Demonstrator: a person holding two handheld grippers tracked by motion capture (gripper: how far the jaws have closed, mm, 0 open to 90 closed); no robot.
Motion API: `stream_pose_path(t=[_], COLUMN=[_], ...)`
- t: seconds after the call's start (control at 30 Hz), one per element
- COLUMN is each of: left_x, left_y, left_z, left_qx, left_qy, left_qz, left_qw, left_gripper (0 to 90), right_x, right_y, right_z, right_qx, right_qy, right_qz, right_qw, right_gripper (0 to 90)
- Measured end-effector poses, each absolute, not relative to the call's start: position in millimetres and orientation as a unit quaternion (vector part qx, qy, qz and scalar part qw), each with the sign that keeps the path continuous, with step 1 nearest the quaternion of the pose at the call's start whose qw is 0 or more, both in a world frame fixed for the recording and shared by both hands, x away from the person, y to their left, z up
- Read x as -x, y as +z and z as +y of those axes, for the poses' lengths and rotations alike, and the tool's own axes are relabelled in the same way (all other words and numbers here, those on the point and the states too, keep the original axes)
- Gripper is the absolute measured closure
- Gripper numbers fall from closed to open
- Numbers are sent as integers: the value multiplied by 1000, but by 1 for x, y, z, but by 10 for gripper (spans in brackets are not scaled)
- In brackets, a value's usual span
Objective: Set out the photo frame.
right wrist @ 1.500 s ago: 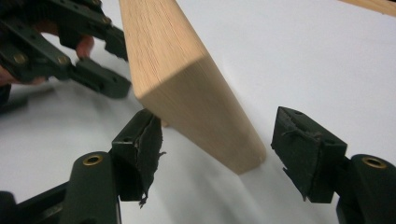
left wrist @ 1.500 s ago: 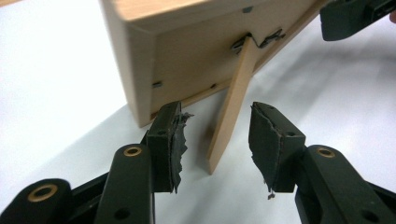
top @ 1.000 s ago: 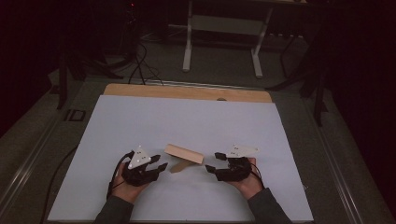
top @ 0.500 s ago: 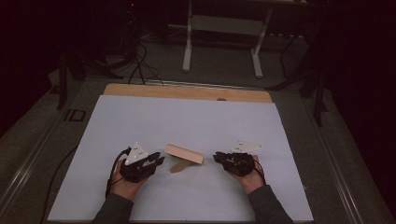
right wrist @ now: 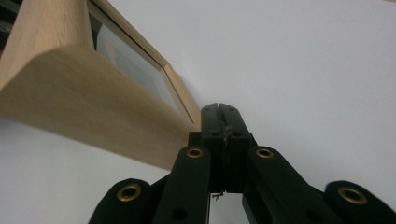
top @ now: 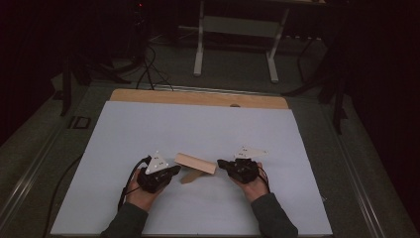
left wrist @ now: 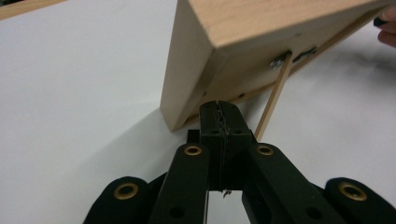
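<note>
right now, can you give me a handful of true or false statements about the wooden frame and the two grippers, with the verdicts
1. The wooden picture frame stands propped on the white table cover. True.
2. The left gripper has its jaws wide open. False: in the left gripper view they are shut together, with nothing between them.
3. The frame sits between the two grippers. True.
4. The right gripper clamps the frame's edge. False: its jaws are shut on nothing, beside the frame.
5. A thin wooden strut leans out from the frame's back. True.
6. The table cover is red. False: it is white.
</note>
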State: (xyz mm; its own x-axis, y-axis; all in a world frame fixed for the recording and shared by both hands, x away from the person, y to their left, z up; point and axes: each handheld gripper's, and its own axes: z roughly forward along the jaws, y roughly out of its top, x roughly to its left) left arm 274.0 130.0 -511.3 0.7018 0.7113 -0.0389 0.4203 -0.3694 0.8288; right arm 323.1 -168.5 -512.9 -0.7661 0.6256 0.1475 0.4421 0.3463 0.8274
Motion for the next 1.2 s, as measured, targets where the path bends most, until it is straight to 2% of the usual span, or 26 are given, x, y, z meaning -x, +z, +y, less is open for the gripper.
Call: stream_pose_path(t=[0.53,1.2], left_x=[-283,-295], left_y=[-519,-521], left_z=[124,118], left_qx=[-821,-826], left_qy=[164,163], left_qz=[353,354], left_qw=[417,407], left_gripper=[898,890], right_x=[-326,-320], right_y=[-514,-514], right_z=[-162,-161], right_qx=[-330,-316], right_qy=[479,477], right_qz=[810,816], right_qw=[82,85], right_gripper=[897,898])
